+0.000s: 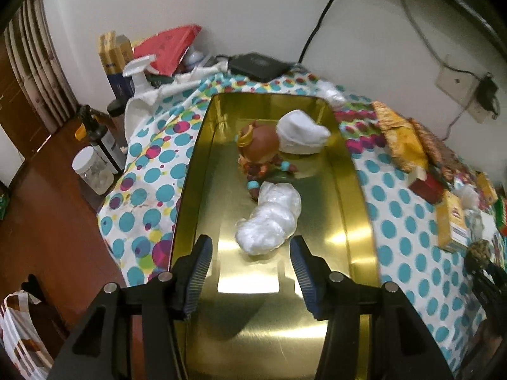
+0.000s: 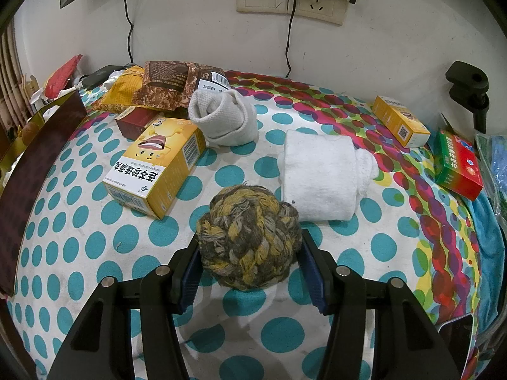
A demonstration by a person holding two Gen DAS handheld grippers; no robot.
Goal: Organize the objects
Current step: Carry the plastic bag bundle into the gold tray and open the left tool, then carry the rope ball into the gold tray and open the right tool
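Rope ball (image 2: 248, 236) is pinched in the right gripper (image 2: 248, 253) just above the desk (image 2: 79, 253); gold tin (image 1: 355, 190) is seen straight ahead of the spread, empty left gripper (image 1: 250, 272)

Yellow-grey rope ball (image 2: 248, 237), teal-dotted tablecloth (image 2: 95, 243), gold tray (image 1: 342, 209)

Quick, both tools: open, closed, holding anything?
Left tool: open, holding nothing, over the gold tin.
Right tool: closed on the rope ball.
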